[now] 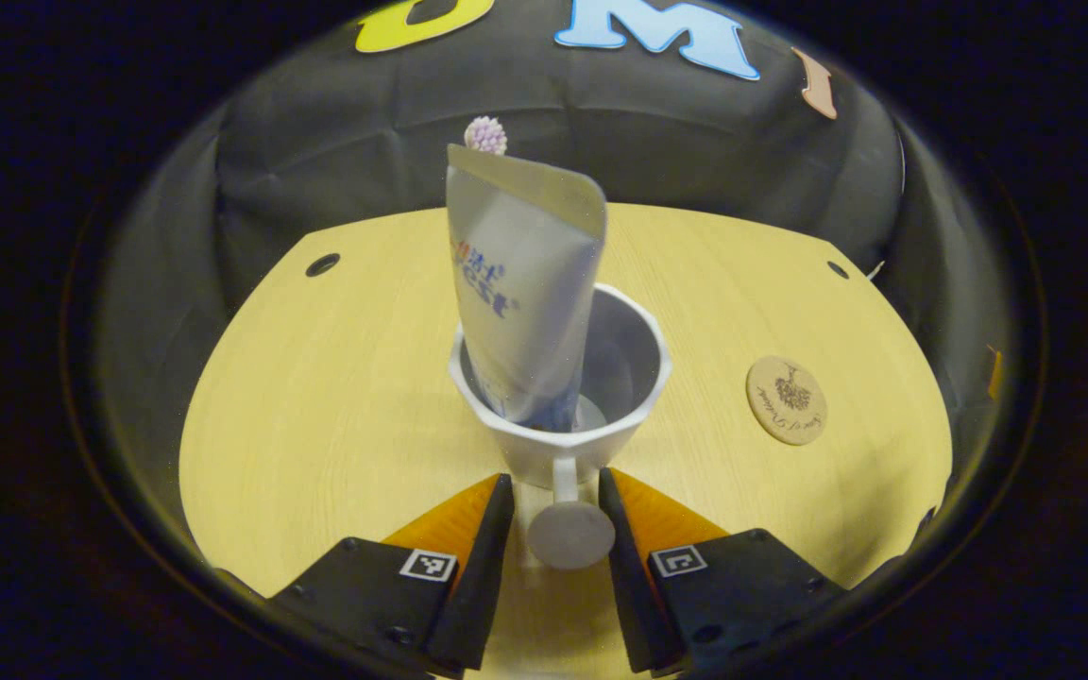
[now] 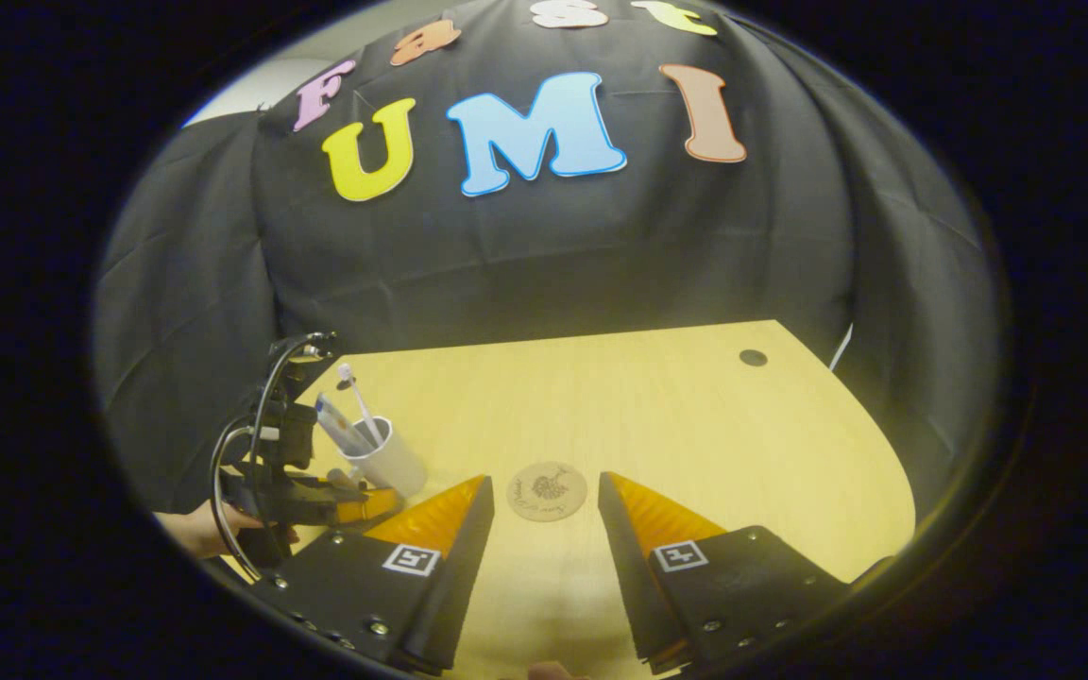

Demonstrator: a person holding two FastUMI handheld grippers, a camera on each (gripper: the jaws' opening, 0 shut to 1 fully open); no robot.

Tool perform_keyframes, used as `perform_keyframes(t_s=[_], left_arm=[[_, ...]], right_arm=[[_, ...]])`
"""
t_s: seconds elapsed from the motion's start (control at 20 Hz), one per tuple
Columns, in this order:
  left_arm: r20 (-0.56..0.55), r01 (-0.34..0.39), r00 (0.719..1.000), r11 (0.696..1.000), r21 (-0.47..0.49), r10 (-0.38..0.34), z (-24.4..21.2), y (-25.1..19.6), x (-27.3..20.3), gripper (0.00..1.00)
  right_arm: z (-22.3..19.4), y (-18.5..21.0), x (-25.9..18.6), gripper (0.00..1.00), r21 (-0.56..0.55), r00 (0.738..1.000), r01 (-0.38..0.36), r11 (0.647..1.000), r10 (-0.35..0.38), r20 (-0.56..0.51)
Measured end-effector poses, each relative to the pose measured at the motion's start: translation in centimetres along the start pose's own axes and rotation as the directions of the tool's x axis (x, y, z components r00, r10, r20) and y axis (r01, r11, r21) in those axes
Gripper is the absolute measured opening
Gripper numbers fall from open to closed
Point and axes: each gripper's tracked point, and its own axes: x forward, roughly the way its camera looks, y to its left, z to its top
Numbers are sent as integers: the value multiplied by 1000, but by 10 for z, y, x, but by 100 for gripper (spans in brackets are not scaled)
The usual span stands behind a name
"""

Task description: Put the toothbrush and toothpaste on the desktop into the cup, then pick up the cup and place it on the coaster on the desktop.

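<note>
The left gripper (image 1: pixel 555 501) stands spread around the cup's (image 1: pixel 563 387) handle (image 1: pixel 570 529), not yet pinching. The coaster (image 1: pixel 787 399) lies to its right, nearer the spread, empty right gripper (image 2: pixel 544 510). Toothpaste (image 1: pixel 520 293) and toothbrush (image 1: pixel 485 135) stand upright in the cup.
</note>
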Motion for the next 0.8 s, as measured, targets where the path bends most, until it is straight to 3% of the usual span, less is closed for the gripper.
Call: perform_keyframes(t_s=[0.05, 0.1, 0.2, 0.25, 0.35, 0.4, 0.45, 0.55, 0.65, 0.8], left_arm=[[0, 1, 1000, 1000, 0, -1, 0, -1, 0, 65], [-2, -3, 1000, 1000, 1, 3, -1, -1, 1, 53], [-3, -5, 1000, 1000, 7, 5, -1, -2, 2, 41], [-5, -5, 1000, 1000, 14, 5, -2, -2, 1, 41], [-3, -12, 1000, 1000, 12, 12, -1, -1, 0, 31], [5, -17, 1000, 1000, 10, 17, -1, 0, 0, 37], [11, -23, 1000, 1000, 0, 23, 0, -1, 2, 32], [41, -28, 999, 999, 16, 27, 2, -1, 2, 32], [59, -27, 998, 999, 17, 26, 2, -4, 3, 22], [71, -7, 997, 1000, 17, 5, 4, -12, -2, 22]], right_arm=[[-2, -1, 1, 67, 4, 1000, 0, 1000, 0, -7], [-3, -2, 3, 67, 10, 1000, -1, 1000, 1, -12], [-5, -3, 4, 67, 23, 1000, -3, 1000, 3, -21], [-7, -3, 5, 67, 31, 1000, -3, 1000, 4, -26], [-9, -2, 5, 67, 42, 999, -5, 999, 7, -34], [-9, -2, 4, 67, 43, 999, -2, 999, 4, -36], [-11, -3, 5, 67, 44, 999, -1, 999, 2, -41], [-12, -6, 6, 67, 46, 999, 4, 999, -2, -47], [-13, -9, 4, 67, 52, 999, 9, 999, -7, -54], [-10, -14, 5, 67, 62, 998, 18, 998, -14, -55]])
